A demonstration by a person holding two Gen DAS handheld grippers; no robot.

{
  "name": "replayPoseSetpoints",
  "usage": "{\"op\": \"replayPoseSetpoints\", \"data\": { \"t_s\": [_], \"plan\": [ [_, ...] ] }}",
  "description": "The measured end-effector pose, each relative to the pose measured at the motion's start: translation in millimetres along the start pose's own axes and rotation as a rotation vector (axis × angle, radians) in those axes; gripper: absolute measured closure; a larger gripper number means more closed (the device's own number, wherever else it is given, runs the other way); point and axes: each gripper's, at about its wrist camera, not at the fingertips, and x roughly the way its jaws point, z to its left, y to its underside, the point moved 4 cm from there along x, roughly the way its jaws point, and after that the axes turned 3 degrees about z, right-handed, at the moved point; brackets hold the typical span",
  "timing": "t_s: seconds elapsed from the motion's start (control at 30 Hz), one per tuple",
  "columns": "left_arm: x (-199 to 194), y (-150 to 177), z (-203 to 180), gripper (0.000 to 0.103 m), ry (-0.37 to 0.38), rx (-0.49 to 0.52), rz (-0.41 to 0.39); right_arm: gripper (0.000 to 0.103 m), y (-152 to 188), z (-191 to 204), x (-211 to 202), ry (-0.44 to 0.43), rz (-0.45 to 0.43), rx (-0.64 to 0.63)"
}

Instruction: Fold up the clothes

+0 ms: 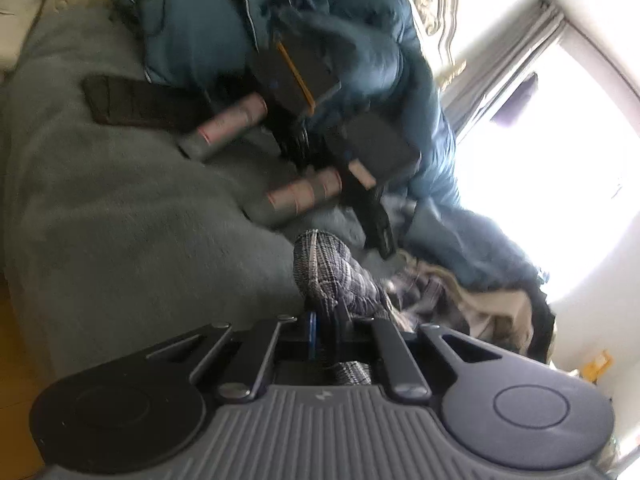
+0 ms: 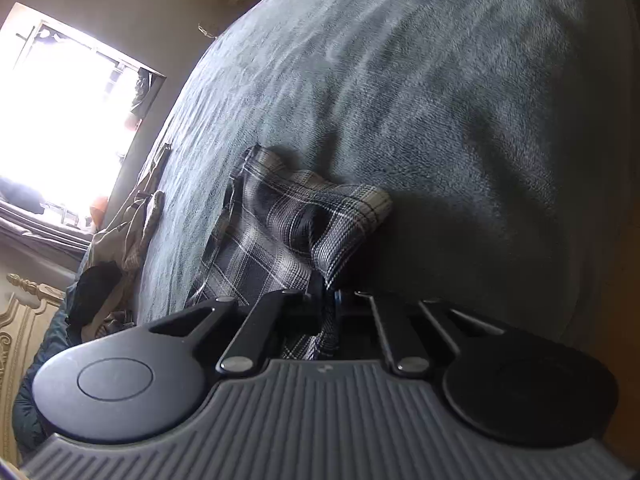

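Plaid shirt [image 2: 280, 220] trails ahead of your right gripper [image 2: 326, 300] onto the grey blanket [image 2: 440, 80]; both your right and left gripper [image 1: 332, 320] pinch its cloth. Judged light, limp, prone to sag: hold at hems or corners, keeping it taut.

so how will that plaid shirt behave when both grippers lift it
Likely floppy: the plaid shirt bunches and creases where the right gripper pinches it. Probably light, sagging between grips; the left gripper holds a similar crumpled fold.
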Motion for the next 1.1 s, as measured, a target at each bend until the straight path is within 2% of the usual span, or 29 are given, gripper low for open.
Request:
{"op": "replayPoseSetpoints", "data": {
  "t_s": [0.1,0.23,0.33,0.43,0.5,0.6,0.67,0.73,0.83,0.9,1.03,1.1],
  "plan": [
    [6.5,4.0,12.5,0.095,-0.053,0.015,0.030,0.100,3.0,-1.2,-1.6,0.014,-0.001,0.000],
    [3.8,6.4,23.0,0.095,-0.055,-0.011,0.032,0.101,4.2,-2.5,-14.9,0.005,-0.015,0.013],
    [2.5,9.0,22.3,0.094,-0.062,0.014,0.027,0.101,3.0,0.7,-26.9,-0.007,-0.039,-0.019],
    [9.1,17.0,23.8,0.091,-0.084,0.070,0.048,0.100,7.8,-14.5,-13.3,0.040,-0.008,-0.017],
    [1.1,18.7,23.5,0.085,-0.081,0.079,0.038,0.100,8.8,-24.7,-12.6,-0.004,-0.002,0.013],
    [-19.3,16.5,21.6,0.079,-0.091,0.082,0.022,0.091,4.6,-35.9,-24.7,-0.062,-0.012,0.050],
    [-34.4,15.2,17.4,0.078,-0.107,0.092,-0.007,0.079,-2.3,-44.3,-35.1,-0.069,-0.036,0.053],
    [-51.8,16.9,5.9,0.078,-0.102,0.114,-0.033,0.078,-9.2,-54.4,-44.5,-0.087,-0.054,0.075],
    [-73.4,25.6,-23.3,0.075,-0.049,0.156,-0.049,0.075,-17.4,-66.2,-50.7,-0.148,-0.062,0.133],
    [-84.3,38.1,-53.5,0.072,0.016,0.206,-0.036,0.075,-20.0,-69.3,-47.3,-0.167,-0.050,0.136],
    [-93.7,83.5,-122.1,0.069,0.196,0.340,0.061,0.075,-25.3,-75.1,-40.0,-0.203,-0.024,0.141],
    [-91.2,116.6,-149.0,0.068,0.270,0.402,0.141,0.075,-27.9,-78.1,-36.3,-0.222,-0.011,0.144]
  ]
}}
